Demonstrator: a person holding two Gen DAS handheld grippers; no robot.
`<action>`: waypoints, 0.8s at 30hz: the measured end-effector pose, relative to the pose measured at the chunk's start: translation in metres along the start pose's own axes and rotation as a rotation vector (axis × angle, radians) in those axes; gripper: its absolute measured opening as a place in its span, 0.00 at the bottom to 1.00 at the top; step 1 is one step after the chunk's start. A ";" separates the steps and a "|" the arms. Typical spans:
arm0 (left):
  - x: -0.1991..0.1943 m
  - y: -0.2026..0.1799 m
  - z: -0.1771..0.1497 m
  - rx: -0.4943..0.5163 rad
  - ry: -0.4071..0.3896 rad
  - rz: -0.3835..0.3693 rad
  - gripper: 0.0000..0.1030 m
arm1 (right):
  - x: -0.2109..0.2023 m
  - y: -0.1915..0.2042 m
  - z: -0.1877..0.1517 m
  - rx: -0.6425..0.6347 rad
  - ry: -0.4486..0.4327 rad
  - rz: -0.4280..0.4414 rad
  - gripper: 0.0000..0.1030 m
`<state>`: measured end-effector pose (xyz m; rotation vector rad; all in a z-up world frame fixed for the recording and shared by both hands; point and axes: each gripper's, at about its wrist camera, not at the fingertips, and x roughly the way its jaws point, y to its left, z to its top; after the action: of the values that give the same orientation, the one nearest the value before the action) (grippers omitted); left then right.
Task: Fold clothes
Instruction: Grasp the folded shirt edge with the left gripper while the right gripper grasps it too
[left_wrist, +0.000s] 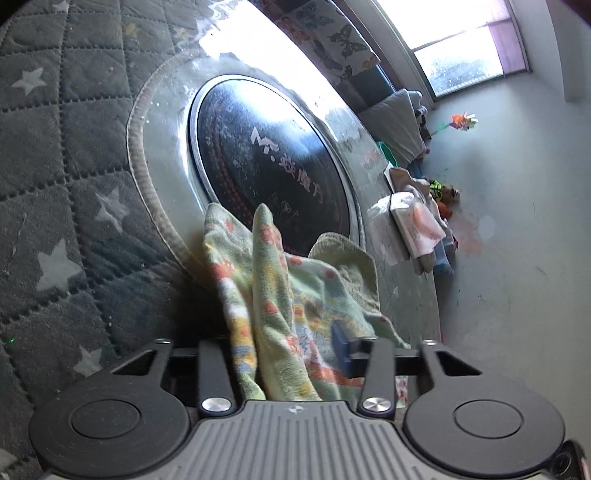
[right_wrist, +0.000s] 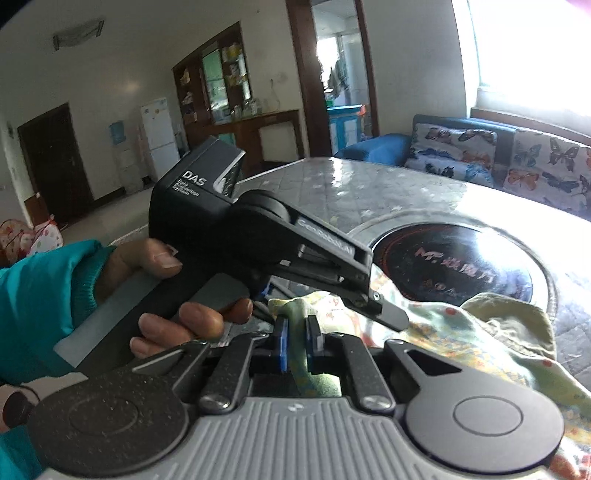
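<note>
A light green cloth with orange, yellow and blue print (left_wrist: 291, 295) hangs bunched between my left gripper's (left_wrist: 295, 350) fingers, over the table. One blue pad (left_wrist: 341, 347) shows on the right; the left one is hidden by fabric. In the right wrist view my right gripper (right_wrist: 297, 341) is shut on a fold of the same cloth (right_wrist: 461, 325), pinched between its blue pads (right_wrist: 282, 343). The left gripper (right_wrist: 384, 314) is seen from outside there, held in a hand with a teal sleeve, right above the cloth and close to my right gripper.
The table has a grey quilted star cover (left_wrist: 66, 155) under clear plastic and a round black hotplate (left_wrist: 273, 162) in its middle. A tissue pack and small items (left_wrist: 417, 221) lie at the table's far edge. A butterfly-print sofa (right_wrist: 517, 162) stands behind.
</note>
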<state>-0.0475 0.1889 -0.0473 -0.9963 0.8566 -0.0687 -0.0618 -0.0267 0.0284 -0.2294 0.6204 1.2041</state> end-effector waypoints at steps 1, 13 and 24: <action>0.001 0.001 0.000 0.005 0.000 0.001 0.30 | 0.000 0.000 -0.002 -0.001 0.006 0.003 0.10; -0.001 0.009 -0.002 0.015 -0.007 -0.013 0.22 | -0.042 -0.040 -0.022 0.131 -0.005 -0.138 0.36; -0.001 0.005 -0.003 0.043 -0.009 -0.003 0.22 | -0.101 -0.128 -0.095 0.442 0.014 -0.498 0.48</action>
<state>-0.0518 0.1903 -0.0517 -0.9568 0.8426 -0.0846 0.0028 -0.1988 -0.0124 -0.0130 0.7700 0.5685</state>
